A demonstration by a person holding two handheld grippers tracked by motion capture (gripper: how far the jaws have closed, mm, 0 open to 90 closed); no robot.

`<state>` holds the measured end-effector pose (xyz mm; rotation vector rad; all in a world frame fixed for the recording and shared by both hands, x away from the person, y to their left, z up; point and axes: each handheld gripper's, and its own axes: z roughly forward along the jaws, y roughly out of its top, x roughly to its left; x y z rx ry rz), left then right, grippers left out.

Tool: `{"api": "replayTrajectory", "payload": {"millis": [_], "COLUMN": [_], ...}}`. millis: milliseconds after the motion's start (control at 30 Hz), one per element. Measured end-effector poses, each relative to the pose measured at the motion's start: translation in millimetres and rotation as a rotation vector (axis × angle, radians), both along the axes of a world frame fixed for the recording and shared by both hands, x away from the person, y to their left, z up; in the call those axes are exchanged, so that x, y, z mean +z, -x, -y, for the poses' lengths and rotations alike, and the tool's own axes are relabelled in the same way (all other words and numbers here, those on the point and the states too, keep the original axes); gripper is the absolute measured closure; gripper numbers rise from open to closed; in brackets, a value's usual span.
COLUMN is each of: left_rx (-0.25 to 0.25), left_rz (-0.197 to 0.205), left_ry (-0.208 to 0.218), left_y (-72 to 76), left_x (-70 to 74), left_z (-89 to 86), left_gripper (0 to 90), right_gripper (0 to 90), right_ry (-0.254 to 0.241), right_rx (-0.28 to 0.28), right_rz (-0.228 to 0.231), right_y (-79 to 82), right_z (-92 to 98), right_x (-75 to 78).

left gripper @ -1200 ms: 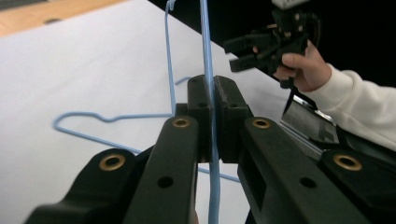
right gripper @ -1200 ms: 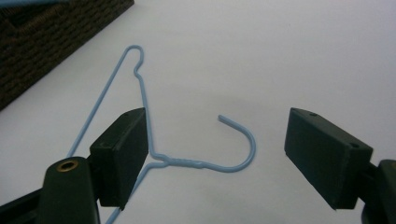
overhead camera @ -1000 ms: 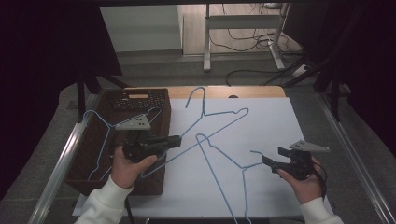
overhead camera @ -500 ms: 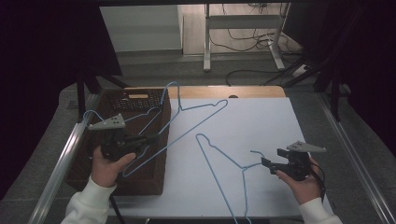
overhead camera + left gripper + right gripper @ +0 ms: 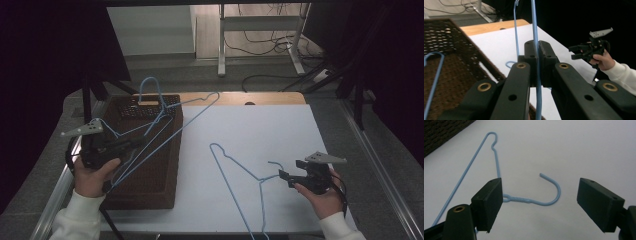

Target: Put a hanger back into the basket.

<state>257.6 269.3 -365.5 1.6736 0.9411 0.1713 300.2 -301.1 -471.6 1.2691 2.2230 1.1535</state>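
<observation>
Dim room here, deep black at both sides of the high view, and the white tabletop [image 5: 260, 150] takes the light evenly from above with barely a shadow. Soft, slightly grainy picture. In the left gripper view the near jaws blur; in the right gripper view the blue hanger [image 5: 529, 200] looks crisp.

— How's my left gripper [image 5: 134, 144]?
— Jaws pinched together on a wire, hand [image 5: 92, 176] gripping from behind.
— And my right gripper [image 5: 286, 175]?
— Jaws spread wide, holding nothing, hand [image 5: 320, 196] behind, well apart from the left.
</observation>
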Motion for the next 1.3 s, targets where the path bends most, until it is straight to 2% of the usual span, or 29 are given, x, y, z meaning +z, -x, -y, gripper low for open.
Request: {"api": "replayTrajectory", "payload": {"millis": [333,633,933,1300], "left_rx": [0.092,0.177,0.193,0.196], "left_rz": [-0.021,-0.045,-0.077,-0.115], "left_ry": [0.027,0.025,0.016,-0.003], "left_y": [-8.2,-11.9,-15.9,-18.9], "left_x": [-15.0,-26.6,-41.2,-54.6], "left_z": [-37.7,-62.6,-77.0,-78.9], "left_gripper": [87.0,86.9,86.9,86.9], "right_gripper": [20.8,20.9,20.9,21.4], "right_ry": [0.005,0.008,0.012,0.011], "right_rx": [-0.003,0.002,0.0,-0.002], "right_rz": [-0.007,-0.012,-0.012,-0.012], "right_y": [-0.5,-0.5,-0.9,-1.2], "right_z": [-0.1,-0.9,-0.6,-0.5], "right_x": [-1.4,-2.1,-2.6,-2.3]}}
